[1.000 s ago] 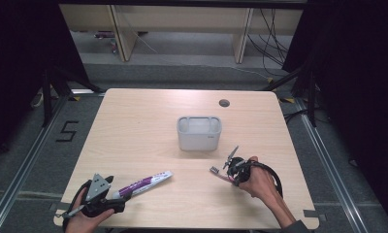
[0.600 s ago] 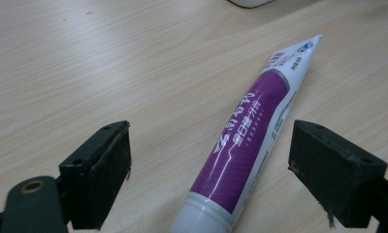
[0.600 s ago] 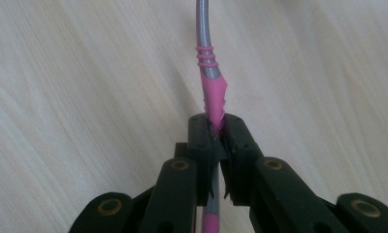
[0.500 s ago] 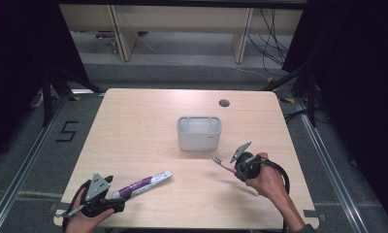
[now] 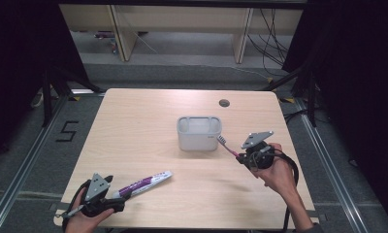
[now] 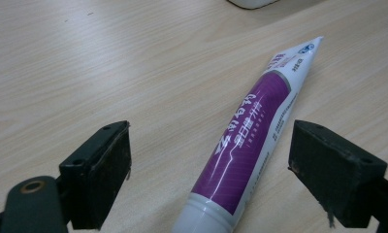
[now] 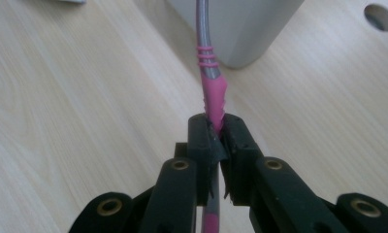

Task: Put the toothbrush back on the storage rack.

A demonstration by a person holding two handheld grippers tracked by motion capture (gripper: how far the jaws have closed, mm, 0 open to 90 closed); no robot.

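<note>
Our right hand-held gripper (image 5: pixel 240 156) clamps the toothbrush (image 5: pixel 227 145) beside the tub (image 5: pixel 198 133); our left hand-held gripper (image 6: pixel 211 165) stands apart around the toothpaste (image 6: pixel 252 136) near the worktop's (image 5: pixel 143 121) front edge.

- Setting: a laboratory recording station, not a home.
- A bare light-wood table (image 5: pixel 148 126) with a round cable hole (image 5: pixel 224 103) stands on grey carpet.
- Metal rails (image 5: pixel 17 170) flank the table; a "5" (image 5: pixel 67 131) is taped on the floor beside it.
- Black curtains (image 5: pixel 17 63) enclose both sides.
- Loose cables (image 5: pixel 272 39) trail beneath pale shelving (image 5: pixel 182 19) behind.
</note>
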